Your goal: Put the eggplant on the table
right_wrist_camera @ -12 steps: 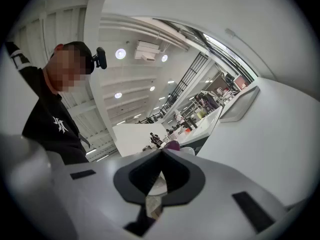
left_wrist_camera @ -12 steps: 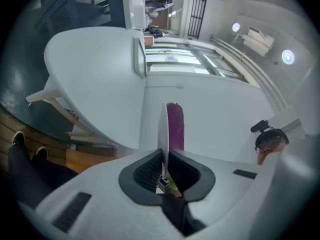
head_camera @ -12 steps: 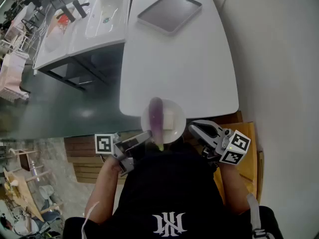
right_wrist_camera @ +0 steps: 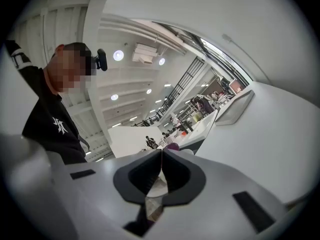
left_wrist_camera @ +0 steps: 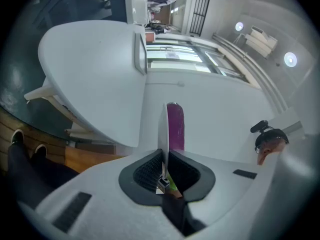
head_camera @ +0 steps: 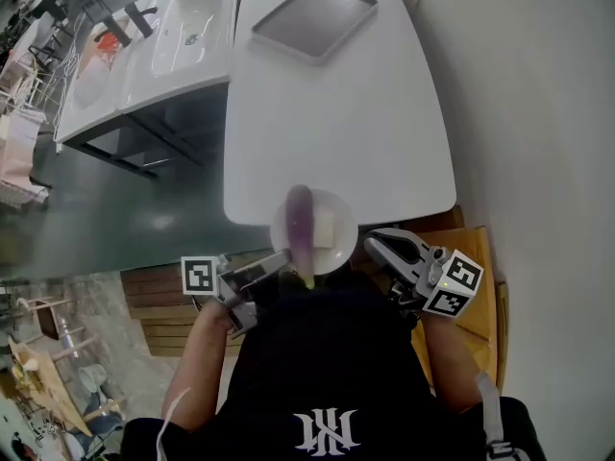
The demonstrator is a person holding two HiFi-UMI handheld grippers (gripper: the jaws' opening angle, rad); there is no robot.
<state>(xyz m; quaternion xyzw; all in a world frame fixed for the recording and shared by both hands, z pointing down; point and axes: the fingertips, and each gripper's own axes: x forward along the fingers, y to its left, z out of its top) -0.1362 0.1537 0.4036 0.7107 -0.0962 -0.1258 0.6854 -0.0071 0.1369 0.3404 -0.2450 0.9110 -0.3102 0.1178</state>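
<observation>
A long purple eggplant lies on a round white plate held at the near edge of the white table. My left gripper is shut on the plate's near-left rim. In the left gripper view the rim stands edge-on between the jaws, with the eggplant just right of it. My right gripper is at the plate's right rim. Its jaws are closed together, with the eggplant tip showing just beyond them.
A grey tray lies at the far end of the table. A white sink unit stands to the left across a dark floor gap. A wooden seat is at my right. My body fills the bottom of the head view.
The head view has shifted a little, so the table and tray sit slightly higher and further left. The plate, eggplant and both grippers keep their places.
</observation>
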